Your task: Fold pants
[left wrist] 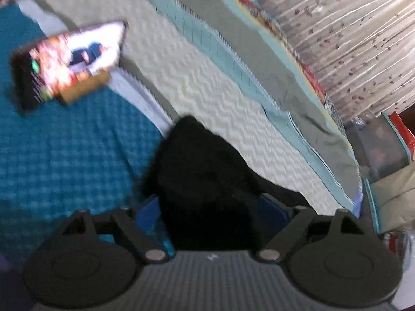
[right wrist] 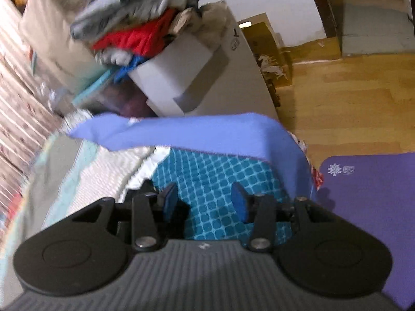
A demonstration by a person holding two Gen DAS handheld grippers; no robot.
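Observation:
In the left wrist view, the black pants [left wrist: 202, 176] hang bunched between the blue pads of my left gripper [left wrist: 210, 207], which is shut on them and holds them above the teal checked bedcover [left wrist: 64, 160]. The fabric hides the fingertips. In the right wrist view, my right gripper [right wrist: 205, 199] is open and empty, its blue pads [right wrist: 238, 202] spread above the teal checked cover [right wrist: 212, 173]. No pants show in that view.
A lit phone or tablet [left wrist: 70, 59] lies on the bed at far left. A cream quilt [left wrist: 207, 83] and grey-teal blanket [left wrist: 259, 59] run alongside. A blue cloth [right wrist: 207, 134] drapes the bed's end. A white box [right wrist: 202, 77] piled with clothes [right wrist: 135, 20], a purple mat [right wrist: 368, 207] and wooden floor [right wrist: 350, 98] lie beyond.

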